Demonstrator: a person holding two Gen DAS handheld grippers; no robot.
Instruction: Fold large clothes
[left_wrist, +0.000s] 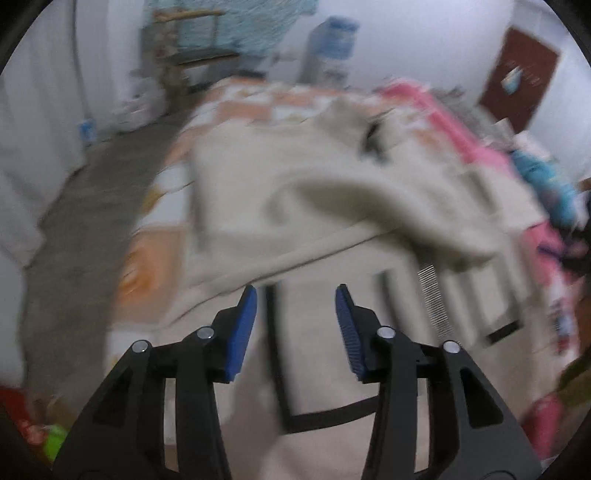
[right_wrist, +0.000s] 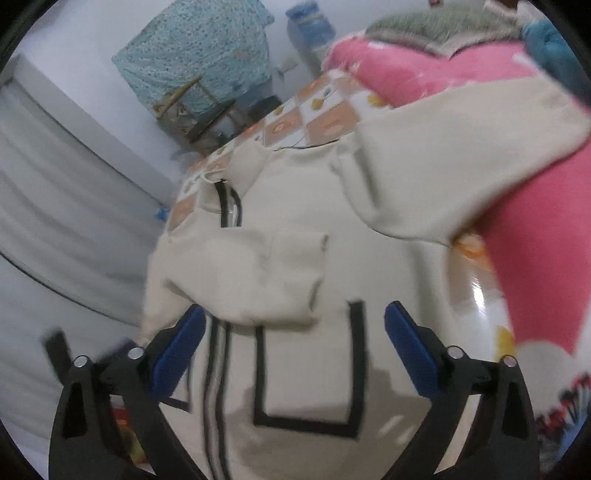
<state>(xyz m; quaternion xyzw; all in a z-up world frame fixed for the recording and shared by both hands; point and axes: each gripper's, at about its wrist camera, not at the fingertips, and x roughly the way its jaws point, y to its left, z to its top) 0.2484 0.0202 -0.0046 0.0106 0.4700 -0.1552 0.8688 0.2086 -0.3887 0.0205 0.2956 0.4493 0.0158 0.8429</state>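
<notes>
A large cream jacket (left_wrist: 295, 206) with black-outlined pockets and a zipper lies spread on a bed; it also shows in the right wrist view (right_wrist: 295, 229). One sleeve (right_wrist: 251, 273) is folded across its front, the other sleeve (right_wrist: 461, 155) lies out to the right against a pink quilt. My left gripper (left_wrist: 295, 325) is open and empty just above the jacket's lower front. My right gripper (right_wrist: 293, 347) is open wide and empty above a black-outlined pocket (right_wrist: 310, 373). Both views are blurred.
The bed has an orange-and-white checked sheet (right_wrist: 321, 110). A pink quilt (right_wrist: 535, 258) and piled clothes (left_wrist: 546, 184) lie along its right side. Grey floor (left_wrist: 74, 221) lies left of the bed. A covered stand (right_wrist: 199, 62) and a water dispenser (left_wrist: 332, 48) stand by the far wall.
</notes>
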